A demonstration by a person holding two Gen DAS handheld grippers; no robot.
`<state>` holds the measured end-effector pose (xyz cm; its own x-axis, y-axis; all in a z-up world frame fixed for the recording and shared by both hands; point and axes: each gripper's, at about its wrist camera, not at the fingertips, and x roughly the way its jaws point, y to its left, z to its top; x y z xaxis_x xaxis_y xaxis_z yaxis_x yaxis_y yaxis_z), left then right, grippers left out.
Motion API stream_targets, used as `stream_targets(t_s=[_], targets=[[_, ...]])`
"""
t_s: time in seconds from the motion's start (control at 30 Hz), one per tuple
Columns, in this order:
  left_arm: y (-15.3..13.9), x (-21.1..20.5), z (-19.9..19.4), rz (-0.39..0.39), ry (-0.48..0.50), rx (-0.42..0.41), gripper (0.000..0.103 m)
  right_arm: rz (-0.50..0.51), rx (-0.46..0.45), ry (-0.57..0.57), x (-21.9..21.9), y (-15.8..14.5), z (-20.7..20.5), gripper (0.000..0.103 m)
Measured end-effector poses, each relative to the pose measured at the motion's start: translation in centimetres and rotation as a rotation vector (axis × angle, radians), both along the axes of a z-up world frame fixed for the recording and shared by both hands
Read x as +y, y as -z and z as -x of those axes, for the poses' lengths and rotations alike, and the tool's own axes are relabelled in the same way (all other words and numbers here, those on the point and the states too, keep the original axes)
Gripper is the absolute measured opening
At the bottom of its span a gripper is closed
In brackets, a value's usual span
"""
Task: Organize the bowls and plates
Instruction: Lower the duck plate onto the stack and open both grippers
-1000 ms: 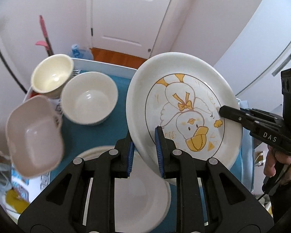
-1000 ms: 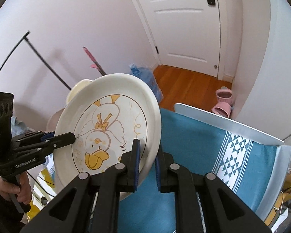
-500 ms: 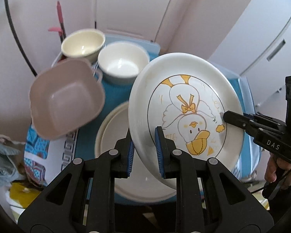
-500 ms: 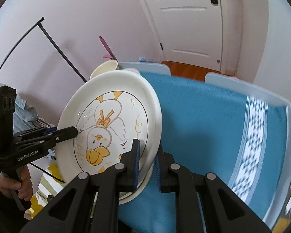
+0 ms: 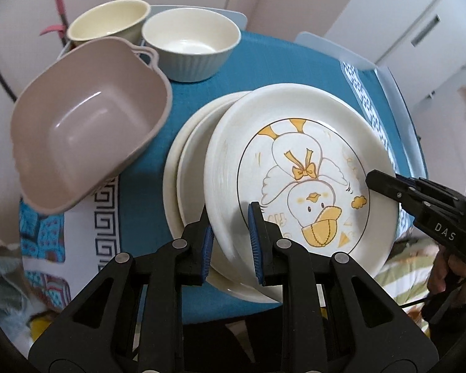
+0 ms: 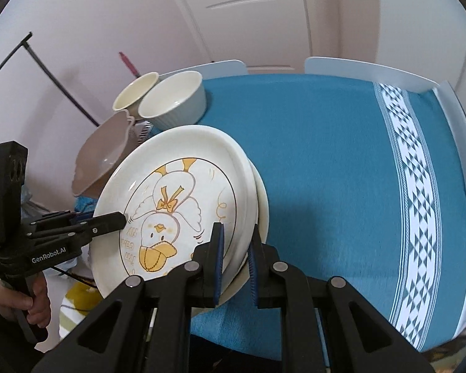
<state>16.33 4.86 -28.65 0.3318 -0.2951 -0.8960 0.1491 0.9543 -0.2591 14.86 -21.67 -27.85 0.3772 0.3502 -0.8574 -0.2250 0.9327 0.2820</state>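
A white plate with a yellow duck drawing (image 5: 301,186) (image 6: 177,192) is held by its rim from two sides. My left gripper (image 5: 230,227) is shut on its near-left rim, and it also shows at the left of the right wrist view (image 6: 122,217). My right gripper (image 6: 236,236) is shut on the opposite rim, and it reaches in from the right in the left wrist view (image 5: 371,180). The duck plate is tilted just over two stacked plain cream plates (image 5: 183,171) (image 6: 262,205) on the blue tablecloth (image 6: 326,155). Whether it touches them I cannot tell.
A pink square bowl with handles (image 5: 87,130) (image 6: 105,155) stands left of the plates. Behind it are a grey ribbed bowl (image 5: 189,46) (image 6: 171,99) and a cream bowl (image 5: 108,21) (image 6: 133,88). White chair backs (image 6: 369,71) line the table's far edge.
Both grippers have carried the duck plate down and across to just above the plain plates. The grip on both rims is unchanged.
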Motion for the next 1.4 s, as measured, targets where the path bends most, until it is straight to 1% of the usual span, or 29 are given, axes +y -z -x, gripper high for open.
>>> stream_targets(t_s=[0.17,0.23,0.4,0.6,0.73,0.93,1.1,1.23,1.3,1.4], targets=[[1.2,-0.3,-0.7,-0.021,0.053,0.011,0.018,0.019,0.003,0.050,0.2,0.5,0.5,0.013],[1.5,-0.5,-0.8,-0.040,0.072,0.003,0.018,0.027,-0.001,0.063,0.3,0.4,0.9,0.013],[1.7,-1.7,-0.7,-0.128,0.132,-0.033,0.018,0.038,-0.015,0.094,0.1,0.4,1.4,0.013],[1.4,-3.2,-1.0,-0.226,0.169,-0.088,0.018,0.056,-0.025,0.106,0.0,0.4,1.2,0.013],[1.2,-4.4,-0.7,-0.326,0.183,-0.136,0.018,0.056,-0.024,0.107,0.1,0.5,1.1,0.013],[1.0,-4.6,-0.3,-0.398,0.177,-0.172,0.018,0.072,-0.027,0.091,0.5,0.8,0.8,0.013],[1.0,-4.4,0.0,-0.419,0.168,-0.184,0.018,0.082,-0.025,0.078,0.8,1.0,0.5,0.013],[1.0,-4.7,0.3,-0.451,0.170,-0.194,0.018,0.114,-0.025,0.065,1.2,0.9,0.4,0.013],[1.0,-4.8,0.3,-0.452,0.168,-0.194,0.018,0.132,-0.025,0.059,1.5,0.9,0.3,0.013],[0.9,-4.8,0.5,-0.460,0.171,-0.195,0.018,0.151,0.002,0.067,1.8,0.9,0.0,0.013]])
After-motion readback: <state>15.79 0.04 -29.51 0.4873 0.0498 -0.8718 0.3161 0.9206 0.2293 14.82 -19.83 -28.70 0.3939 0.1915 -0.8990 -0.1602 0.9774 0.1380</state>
